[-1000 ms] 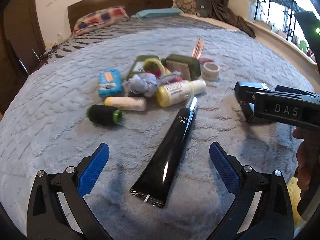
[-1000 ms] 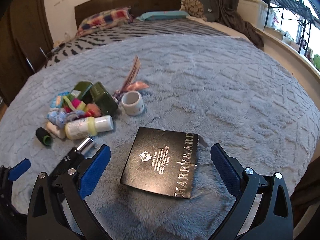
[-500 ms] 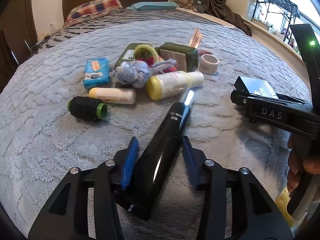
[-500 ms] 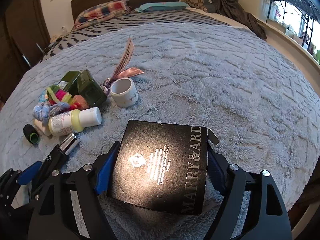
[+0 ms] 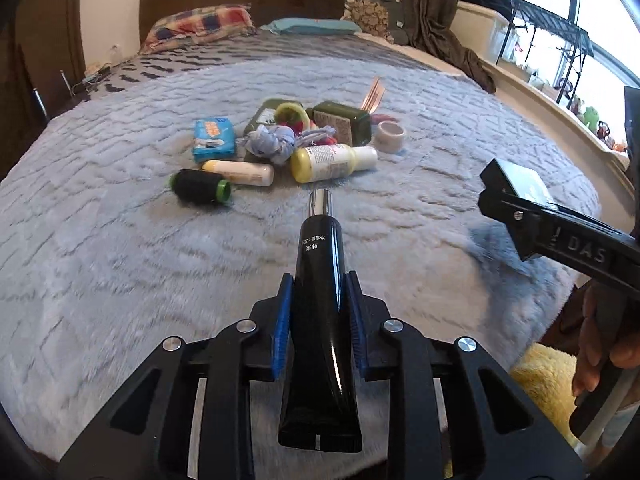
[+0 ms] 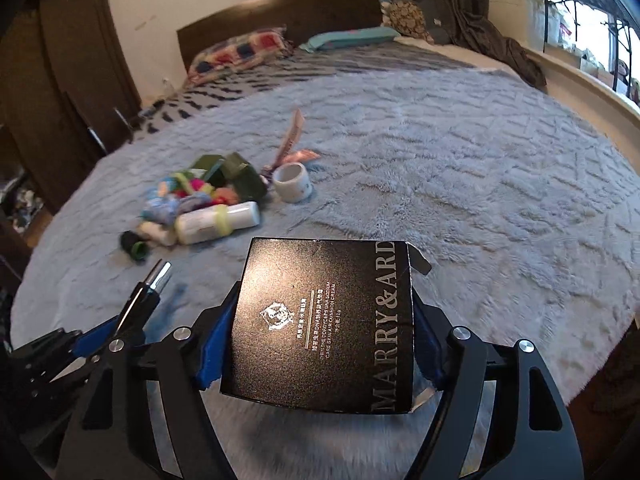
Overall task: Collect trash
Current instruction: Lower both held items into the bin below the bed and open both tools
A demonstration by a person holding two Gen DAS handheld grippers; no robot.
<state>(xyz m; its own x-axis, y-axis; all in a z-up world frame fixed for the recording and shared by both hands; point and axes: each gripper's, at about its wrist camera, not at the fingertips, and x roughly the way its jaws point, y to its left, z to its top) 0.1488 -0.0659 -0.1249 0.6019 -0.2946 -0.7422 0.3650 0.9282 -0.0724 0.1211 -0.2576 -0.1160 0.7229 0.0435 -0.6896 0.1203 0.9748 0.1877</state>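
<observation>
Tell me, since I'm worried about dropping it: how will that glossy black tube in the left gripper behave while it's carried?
The black tube looks glossy, so it may slip between the left gripper's blue pads. It is held near its flat crimped end, with the silver cap sticking forward, so it might droop or pivot. Likely soft-walled and squeezable.

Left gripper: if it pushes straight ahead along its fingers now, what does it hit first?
Probably bare blanket first. The left gripper is shut on the black tube, which points at the yellow bottle in the pile, the first object in that line, though depth is unclear.
</observation>
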